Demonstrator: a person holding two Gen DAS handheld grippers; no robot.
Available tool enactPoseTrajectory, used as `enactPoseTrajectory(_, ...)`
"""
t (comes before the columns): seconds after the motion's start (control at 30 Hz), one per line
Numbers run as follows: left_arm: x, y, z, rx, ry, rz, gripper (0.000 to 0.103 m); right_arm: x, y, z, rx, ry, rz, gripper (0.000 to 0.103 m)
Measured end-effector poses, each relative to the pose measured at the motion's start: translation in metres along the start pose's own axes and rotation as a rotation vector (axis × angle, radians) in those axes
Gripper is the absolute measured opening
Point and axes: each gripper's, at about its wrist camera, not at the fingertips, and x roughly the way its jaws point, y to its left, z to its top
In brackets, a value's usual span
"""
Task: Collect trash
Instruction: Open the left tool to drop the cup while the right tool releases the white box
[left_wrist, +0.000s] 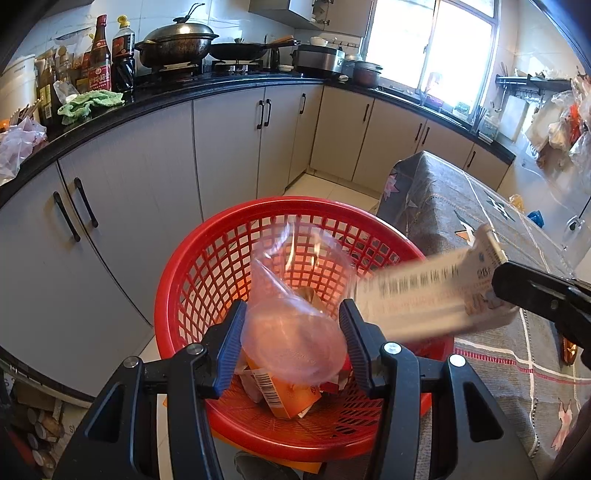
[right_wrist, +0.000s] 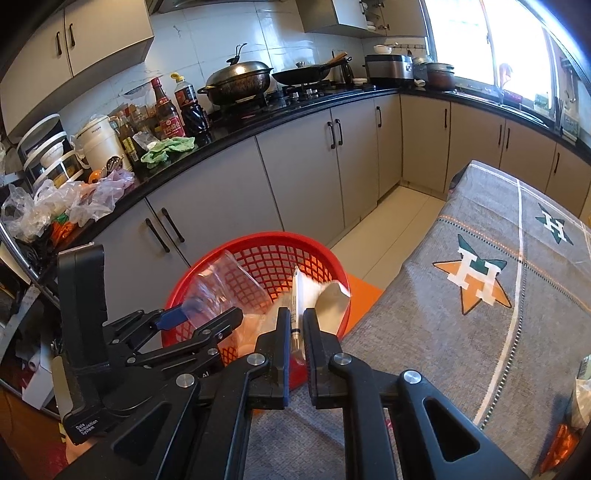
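A red mesh basket (left_wrist: 177, 280) stands on the floor beside the table, holding an orange carton (left_wrist: 280, 391) and other scraps. Directly over it my left gripper (left_wrist: 292, 308) is shut on a clear plastic cup (left_wrist: 291, 332), the blue pads pressing its sides. From the right, my right gripper (left_wrist: 496, 290) holds a flattened white carton (left_wrist: 424, 295) out above the basket; it looks blurred. In the right wrist view the right gripper (right_wrist: 297, 314) has its jaws nearly together on that carton (right_wrist: 325, 295), over the basket's near rim (right_wrist: 266, 238). The left gripper (right_wrist: 207, 314) with the cup (right_wrist: 221, 280) is at the left.
A table under a grey patterned cloth (right_wrist: 480, 332) sits to the right of the basket, with wrappers at its near right edge (right_wrist: 561, 443). Grey cabinets (left_wrist: 229, 147) under a cluttered black counter (left_wrist: 166, 99) curve behind. Pale floor tiles (right_wrist: 388, 229) lie between.
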Motion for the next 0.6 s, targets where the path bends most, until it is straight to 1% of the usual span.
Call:
enactPoseTrajectory(0.1, 0.000, 0.000, 0.000, -0.002, 0.001, 0.001, 0.051, -0.003, -0.002, 0.000, 0.017, -0.004, 0.012, 0.011)
enactPoseTrajectory(0.2, -0.003, 0.001, 0.000, -0.007, -0.005, 0.004, 0.058, -0.009, -0.006, 0.000, 0.042, -0.012, 0.022, 0.011)
enactPoseTrajectory(0.37, -0.008, -0.001, 0.002, -0.006, -0.018, 0.010, 0.062, -0.022, -0.012, 0.000, 0.071, -0.037, 0.025, 0.012)
enactPoseTrajectory(0.4, -0.010, -0.001, 0.002, -0.005, -0.021, 0.013, 0.064, -0.024, -0.013, 0.000, 0.073, -0.041, 0.026, 0.013)
enactPoseTrajectory(0.43, -0.011, -0.002, 0.002, -0.006, -0.024, 0.016, 0.066, -0.027, -0.014, 0.001, 0.074, -0.047, 0.024, 0.017)
enactPoseTrajectory(0.47, -0.012, -0.003, 0.003, -0.006, -0.027, 0.018, 0.066, -0.031, -0.015, 0.000, 0.077, -0.057, 0.020, 0.023)
enactPoseTrajectory(0.53, -0.015, -0.004, 0.003, -0.007, -0.032, 0.023, 0.066, -0.038, -0.016, -0.001, 0.086, -0.073, 0.021, 0.031)
enactPoseTrajectory(0.6, -0.018, -0.006, 0.004, -0.003, -0.038, 0.030, 0.067, -0.045, -0.018, 0.000, 0.092, -0.090, 0.021, 0.032)
